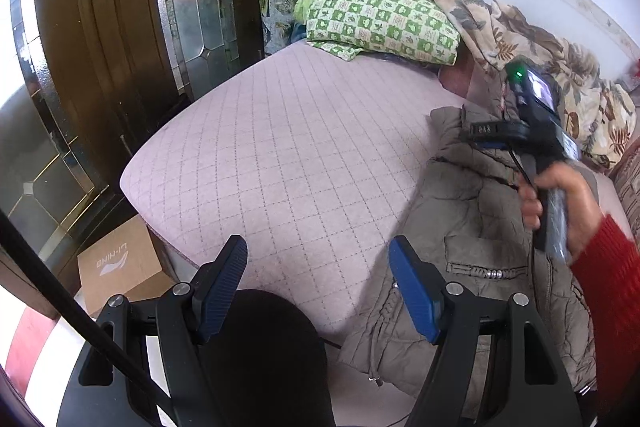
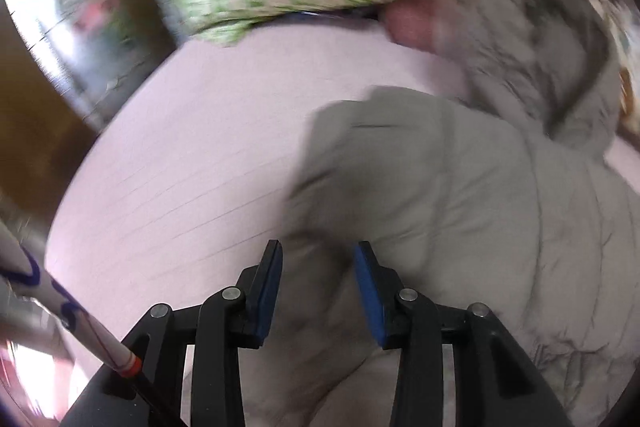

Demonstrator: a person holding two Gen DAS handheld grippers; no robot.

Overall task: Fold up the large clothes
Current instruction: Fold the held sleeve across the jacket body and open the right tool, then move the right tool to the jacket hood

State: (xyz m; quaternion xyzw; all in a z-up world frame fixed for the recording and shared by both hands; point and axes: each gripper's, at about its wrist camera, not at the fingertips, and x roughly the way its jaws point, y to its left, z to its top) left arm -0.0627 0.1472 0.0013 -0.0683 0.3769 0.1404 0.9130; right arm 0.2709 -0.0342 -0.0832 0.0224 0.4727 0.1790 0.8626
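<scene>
Left wrist: jacket (image 1: pixel 472 227) beside bare quilted mattress (image 1: pixel 280 147) edge.

Matt, puffy quilted cloth jacket (image 1: pixel 472 211); bed (image 1: pixel 280 131) in soft pink cloth with stitched diamond quilting; printed cotton pillow (image 1: pixel 384 15); glossy dark wood door (image 1: pixel 100 27); ribbed blue pads (image 1: pixel 412 287).

both wrist views look down close, sharing bed (image 1: pixel 280 147) and jacket (image 2: pixel 460 195)
</scene>
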